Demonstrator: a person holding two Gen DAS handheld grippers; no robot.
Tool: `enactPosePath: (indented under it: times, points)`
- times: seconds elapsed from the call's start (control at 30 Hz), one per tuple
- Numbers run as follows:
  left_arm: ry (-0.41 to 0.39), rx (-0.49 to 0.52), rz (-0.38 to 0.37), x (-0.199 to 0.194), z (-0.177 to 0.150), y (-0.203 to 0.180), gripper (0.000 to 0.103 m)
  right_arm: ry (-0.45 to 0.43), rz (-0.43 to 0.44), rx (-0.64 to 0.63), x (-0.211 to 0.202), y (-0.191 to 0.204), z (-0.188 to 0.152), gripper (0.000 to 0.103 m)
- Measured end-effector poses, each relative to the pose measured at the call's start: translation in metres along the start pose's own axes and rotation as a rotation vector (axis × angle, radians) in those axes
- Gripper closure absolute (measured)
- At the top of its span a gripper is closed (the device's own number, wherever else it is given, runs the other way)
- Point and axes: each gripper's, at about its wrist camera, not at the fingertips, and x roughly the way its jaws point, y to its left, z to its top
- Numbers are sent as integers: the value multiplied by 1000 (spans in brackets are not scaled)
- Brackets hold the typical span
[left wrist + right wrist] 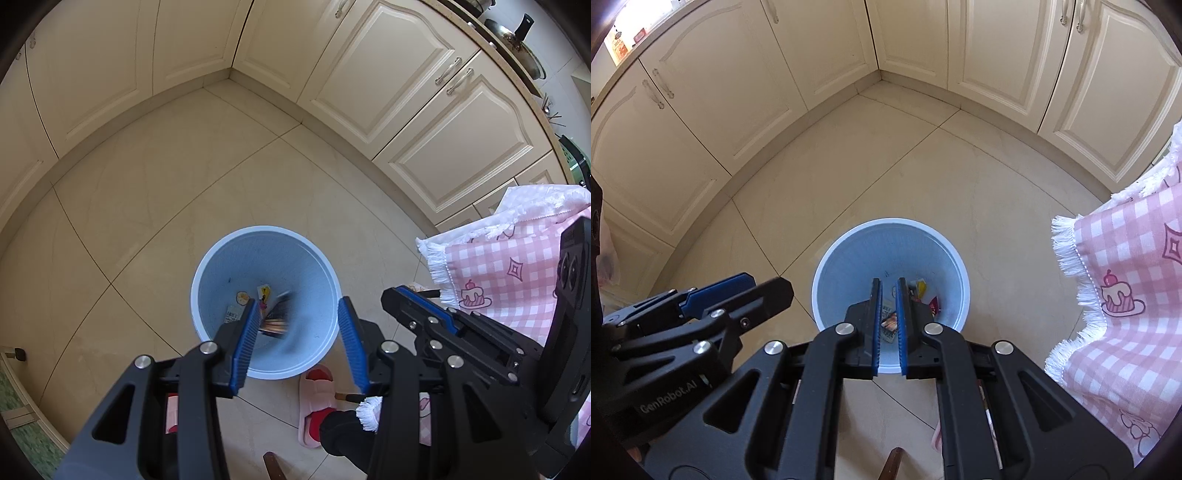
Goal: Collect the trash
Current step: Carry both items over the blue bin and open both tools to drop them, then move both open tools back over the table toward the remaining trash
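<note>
A light blue trash bin stands on the tiled floor, with several wrappers lying at its bottom. My left gripper hangs above the bin's mouth, wide open and empty. One dark wrapper under it looks motion-blurred. In the right wrist view the bin is below my right gripper, whose jaws stand a narrow gap apart with nothing between them; wrappers show inside the bin. Each gripper is seen from the other's camera: the right one, the left one.
Cream kitchen cabinets line the corner behind the bin. A table with a pink checked cloth stands to the right. A pink slipper and a dark trouser leg are close to the bin's near side.
</note>
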Motion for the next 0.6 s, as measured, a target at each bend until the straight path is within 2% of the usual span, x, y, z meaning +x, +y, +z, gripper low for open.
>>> enactPosePath:
  times: [0.23,0.37,0.6]
  points:
    - [2,15,-17,-4,-2,-7,60,-15,-30,0,-22,-9,-8,94]
    - [-16,63,-36,-16,-10,-25,60,-57,-73,-5,-58,-22,-13,94]
    - [-129,154,-109,-81,-21,-83,60,-223,-176,-14,-174,-53,-31,94]
